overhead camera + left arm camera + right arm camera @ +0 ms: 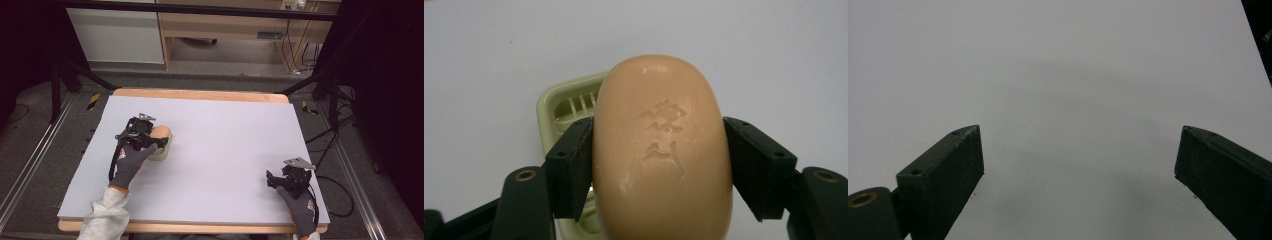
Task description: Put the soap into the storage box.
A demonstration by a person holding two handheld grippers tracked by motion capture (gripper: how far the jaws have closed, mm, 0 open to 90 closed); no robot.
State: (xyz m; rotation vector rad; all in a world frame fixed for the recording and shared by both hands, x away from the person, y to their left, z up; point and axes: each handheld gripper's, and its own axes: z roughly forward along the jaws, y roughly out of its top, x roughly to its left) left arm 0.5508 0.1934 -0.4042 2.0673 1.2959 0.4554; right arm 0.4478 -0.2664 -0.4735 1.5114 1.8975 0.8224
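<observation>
Here, the left gripper (659, 165) clamps a soap bar (661, 150) above its green dish (546, 107), not yet released, while the right gripper (1078, 170) rests wide open and empty.

I'm working in what looks like a lab recording bay: black metal frame struts (67, 75) straddle my pale grey-topped wooden desk (210, 150), loose black cables (327, 145) trail over grey carpet (40, 150), floor rails (27, 160) alongside.

Waxy soap (661, 150), plastic dish (555, 107)
</observation>
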